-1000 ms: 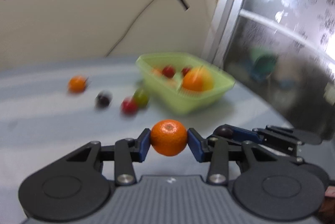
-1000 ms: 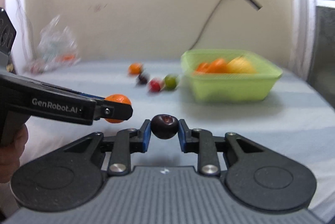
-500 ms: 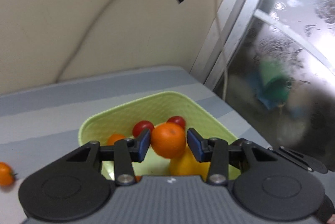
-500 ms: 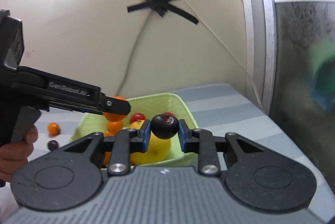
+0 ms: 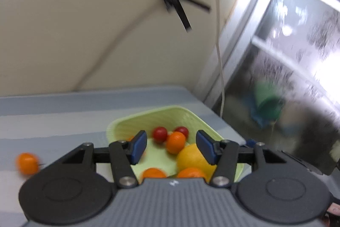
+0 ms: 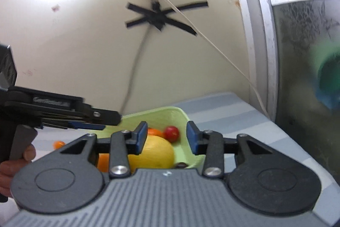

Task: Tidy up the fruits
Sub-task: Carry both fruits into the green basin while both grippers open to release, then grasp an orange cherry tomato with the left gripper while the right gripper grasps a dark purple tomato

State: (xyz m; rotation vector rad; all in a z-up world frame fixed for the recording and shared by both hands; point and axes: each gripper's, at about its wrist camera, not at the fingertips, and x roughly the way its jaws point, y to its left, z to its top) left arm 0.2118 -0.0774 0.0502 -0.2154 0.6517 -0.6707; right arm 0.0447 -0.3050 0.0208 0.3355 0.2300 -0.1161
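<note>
Both grippers are hanging over the green basket [image 5: 161,118]. The left gripper [image 5: 171,147] is opening its jaws, gripping nothing, a small orange [image 5: 175,142] lying below between them. The right gripper [image 6: 166,137] is also opening, empty, above the yellow fruit [image 6: 157,154] and a cherry tomato [image 6: 171,133].

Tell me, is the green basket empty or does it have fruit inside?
Not empty. The green basket holds red tomatoes, small oranges and a big yellow fruit.
</note>
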